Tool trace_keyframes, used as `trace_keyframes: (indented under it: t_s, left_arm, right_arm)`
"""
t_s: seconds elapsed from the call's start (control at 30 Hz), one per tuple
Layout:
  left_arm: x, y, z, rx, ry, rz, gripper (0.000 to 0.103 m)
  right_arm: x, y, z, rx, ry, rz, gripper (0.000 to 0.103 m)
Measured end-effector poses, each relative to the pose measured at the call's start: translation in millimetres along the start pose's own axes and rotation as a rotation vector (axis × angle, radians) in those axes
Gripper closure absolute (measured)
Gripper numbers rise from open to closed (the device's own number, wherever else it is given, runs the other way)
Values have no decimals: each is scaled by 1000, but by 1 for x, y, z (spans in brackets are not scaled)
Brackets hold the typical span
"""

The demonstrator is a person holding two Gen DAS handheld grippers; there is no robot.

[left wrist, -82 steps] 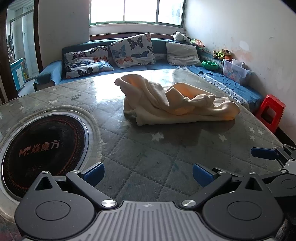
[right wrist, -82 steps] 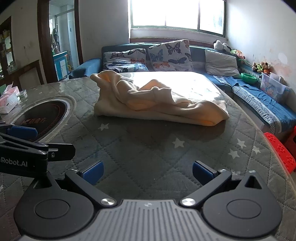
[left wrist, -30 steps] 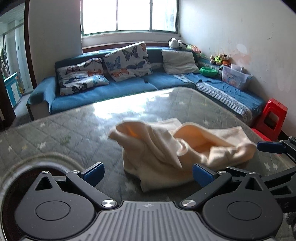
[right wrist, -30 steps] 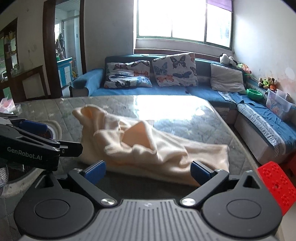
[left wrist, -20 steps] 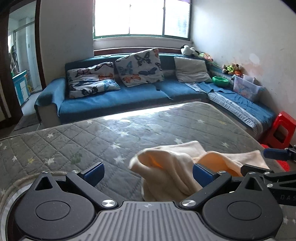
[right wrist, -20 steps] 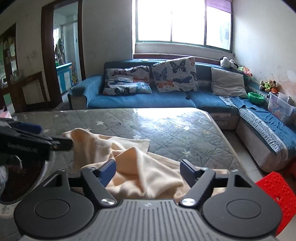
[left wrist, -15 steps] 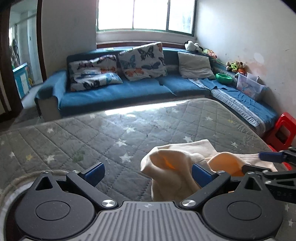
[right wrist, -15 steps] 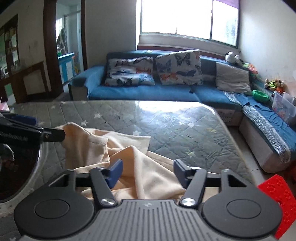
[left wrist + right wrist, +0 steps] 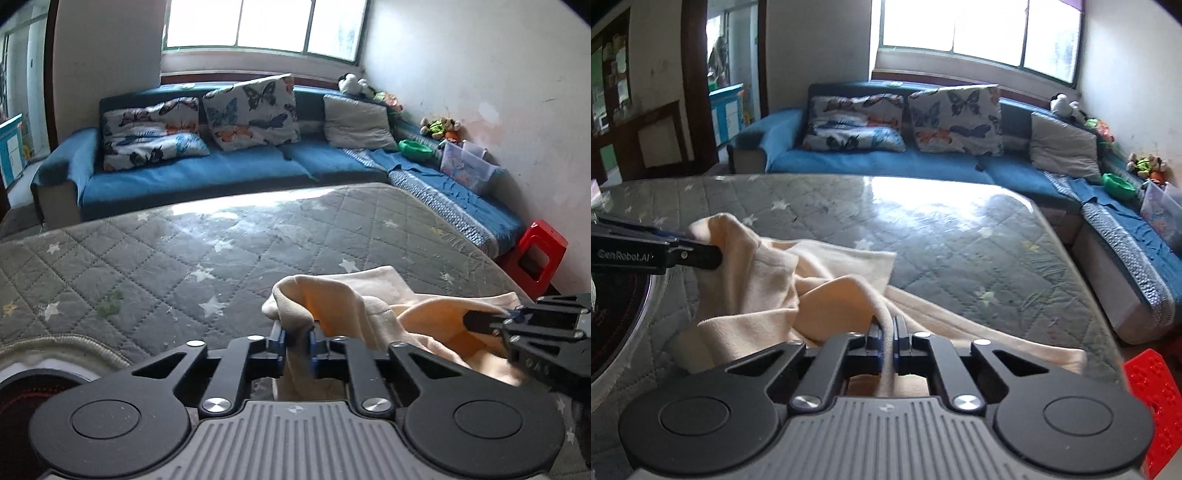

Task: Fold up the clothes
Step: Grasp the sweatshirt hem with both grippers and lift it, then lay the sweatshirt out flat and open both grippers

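Gripper pair [image 9: 295,341] [image 9: 886,345] pinching soft cream garment [image 9: 768,280] folds.

**Garment bunched at the table's near edge**

The garment [image 9: 369,306] lay on the quilted table [image 9: 184,258], low and right of centre in the left wrist frame. Behind the table ran the sofa [image 9: 221,173] with cushions [image 9: 255,110] on it. A stool [image 9: 535,254] stood at right.

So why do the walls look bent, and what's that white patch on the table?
Left wrist view: the fisheye lens bows the wall and darkens the corners; the window is blown out. Right wrist view: window light glares off the glossy table cover, washing out its quilting; the cream garment stays sharp.
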State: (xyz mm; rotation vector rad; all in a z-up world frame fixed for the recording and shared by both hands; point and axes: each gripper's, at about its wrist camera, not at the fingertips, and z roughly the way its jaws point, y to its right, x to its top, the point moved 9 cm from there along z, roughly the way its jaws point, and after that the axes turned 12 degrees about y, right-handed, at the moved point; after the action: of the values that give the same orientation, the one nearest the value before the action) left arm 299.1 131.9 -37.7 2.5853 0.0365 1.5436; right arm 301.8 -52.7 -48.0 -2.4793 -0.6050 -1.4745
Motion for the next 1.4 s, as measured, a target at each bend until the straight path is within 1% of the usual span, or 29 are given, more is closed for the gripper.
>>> trace_keyframes:
  t_s: [0.13,0.33,0.47,0.57,0.7,0.77,0.83,0.93,1.0,1.03,1.07,1.1,1.13,1.17,1.2,1.23,1.27,1.33,1.4]
  left_arm:
    - [2,8,-21,-2,49,36,93]
    - [5,17,-63,-27,113,58,94]
    - [-6,26,-95,-44,127,91,94]
    - [-22,33,-123,-61,130,103,94]
    - [-57,42,-159,-82,103,103,94]
    - [-74,47,-177,-98,97,105,94]
    - [-93,49,-194,-114,75,95,94]
    - [-121,51,-215,-137,29,82,94]
    - [-137,51,-225,-138,-1,78,94]
    - [-143,49,-229,-134,-15,78,90]
    - [-149,48,-233,-129,-29,77,88]
    - [-153,46,-237,-124,-40,76,88]
    - [-152,41,-239,-115,-38,72,86]
    - [-150,36,-241,-104,-34,70,76]
    - [-145,33,-244,-87,-19,75,71]
    - [-141,31,-246,-71,-3,80,63]
    - [-135,28,-248,-57,16,86,58]
    - [-124,25,-249,-34,48,90,56]
    - [-115,22,-241,-19,60,80,51]
  right_arm:
    - [4,11,-19,-28,49,20,100]
    - [7,20,-68,-48,121,51,101]
    - [4,21,-102,-50,157,68,101]
    - [-2,22,-127,-42,165,81,101]
    - [-24,19,-160,-14,142,107,101]
    - [-44,15,-178,-9,107,105,101]
    - [-62,12,-190,-1,68,91,100]
    - [-91,7,-208,8,5,75,100]
    - [-100,3,-218,12,-18,59,98]
    - [-103,1,-222,13,-26,49,93]
    - [-107,-1,-226,15,-35,40,88]
    - [-110,-2,-230,17,-43,30,85]
    - [-113,-4,-234,18,-51,21,82]
    - [-112,-5,-237,18,-49,15,78]
    - [-109,-7,-239,19,-41,12,76]
    - [-106,-9,-238,23,-33,4,74]
    - [-102,-13,-236,31,-22,-7,73]
    - [-96,-22,-228,58,-11,-24,72]
    - [-91,-35,-217,91,-3,-42,71]
